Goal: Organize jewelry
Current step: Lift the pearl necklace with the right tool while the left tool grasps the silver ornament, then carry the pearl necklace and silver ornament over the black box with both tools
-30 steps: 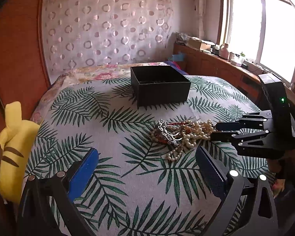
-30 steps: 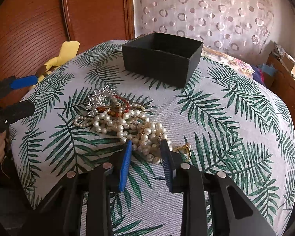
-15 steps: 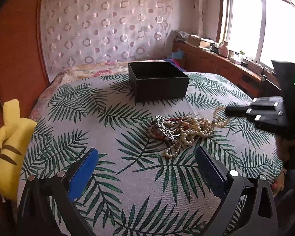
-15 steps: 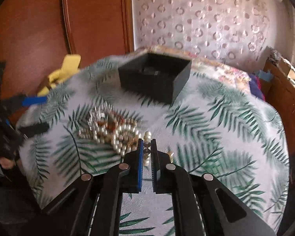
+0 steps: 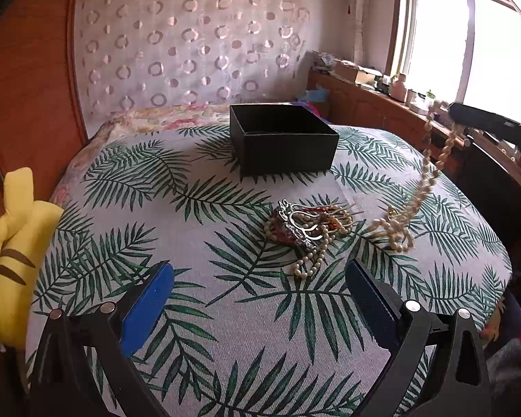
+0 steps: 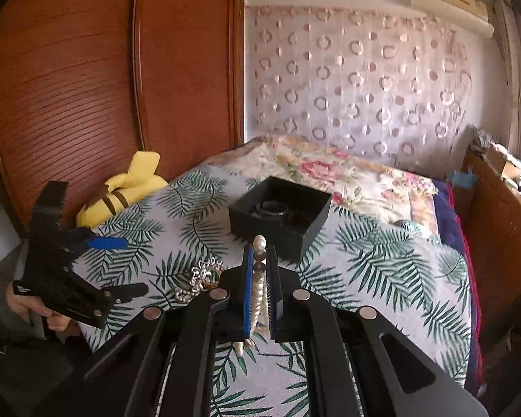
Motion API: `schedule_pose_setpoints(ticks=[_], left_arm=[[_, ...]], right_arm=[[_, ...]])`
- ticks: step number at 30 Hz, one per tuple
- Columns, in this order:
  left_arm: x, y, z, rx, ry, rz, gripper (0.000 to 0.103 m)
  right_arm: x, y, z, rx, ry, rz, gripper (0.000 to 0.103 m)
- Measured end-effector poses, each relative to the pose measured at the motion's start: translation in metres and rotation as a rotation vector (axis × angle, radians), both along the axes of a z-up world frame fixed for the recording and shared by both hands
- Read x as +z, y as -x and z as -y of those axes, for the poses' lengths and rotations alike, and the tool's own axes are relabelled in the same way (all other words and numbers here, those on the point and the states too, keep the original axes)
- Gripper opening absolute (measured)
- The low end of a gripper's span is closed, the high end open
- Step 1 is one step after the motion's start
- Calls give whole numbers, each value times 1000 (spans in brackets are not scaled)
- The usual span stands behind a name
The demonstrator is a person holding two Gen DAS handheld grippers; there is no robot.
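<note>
The right claw [image 6: 259,274] is clamped on a long strand of cream pearl beads [image 5: 430,170]; its blue-padded fingers stand almost together with the beads pinched between them, one pearl poking out above the tips. Seen from the left wrist, this claw sits raised at the right edge, pointing in over the bed, and the strand hangs from it in a slanting line. The strand's lower end rests coiled on the palm-leaf printed bedcover [image 5: 191,243], just right of the tangled heap of silver, red and pearl jewellery [image 5: 305,226].

The left claw [image 5: 257,299] stands wide apart, blue pads spread, holding nothing and touching nothing. It hovers tilted downward above the near part of the bedcover, short of the heap. In the right wrist view a hand [image 6: 34,309] grips its handle at the bed's edge.

The open black square box [image 5: 283,137] sits beyond the heap, well apart from it. A yellow striped plush toy [image 5: 14,243] lies at the bed's left side.
</note>
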State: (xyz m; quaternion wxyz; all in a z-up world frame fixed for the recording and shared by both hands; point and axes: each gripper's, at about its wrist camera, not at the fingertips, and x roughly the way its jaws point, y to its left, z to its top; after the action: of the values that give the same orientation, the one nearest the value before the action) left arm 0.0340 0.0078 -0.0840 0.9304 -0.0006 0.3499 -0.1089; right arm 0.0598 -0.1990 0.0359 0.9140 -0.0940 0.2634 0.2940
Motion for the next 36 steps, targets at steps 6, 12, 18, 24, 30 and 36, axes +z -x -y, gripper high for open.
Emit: schedule_pose_setpoints(ticks=[6,12,18,24,30,36], left_arm=[[-3,-10,1,-6,12,-14,95],[-2,-26,6,-49,18,-33,78],[-8,-56,10,-89,66,-99,56],[-14,-79,16,-118,114,-149,34],[-18,-87,27,-128,109,-171,34],[-20,-85,28,-140,96,-161,13]], right_arm=[[9,1,6,-12,-12,24,8],[16,0,12,-25,-15,42,8],[15,-2,14,-31,-13,43,8],[13,-4,16,-32,-16,38,8],[5,-8,17,-38,-17,20,8],[-1,-12,15,-41,-14,5,8]])
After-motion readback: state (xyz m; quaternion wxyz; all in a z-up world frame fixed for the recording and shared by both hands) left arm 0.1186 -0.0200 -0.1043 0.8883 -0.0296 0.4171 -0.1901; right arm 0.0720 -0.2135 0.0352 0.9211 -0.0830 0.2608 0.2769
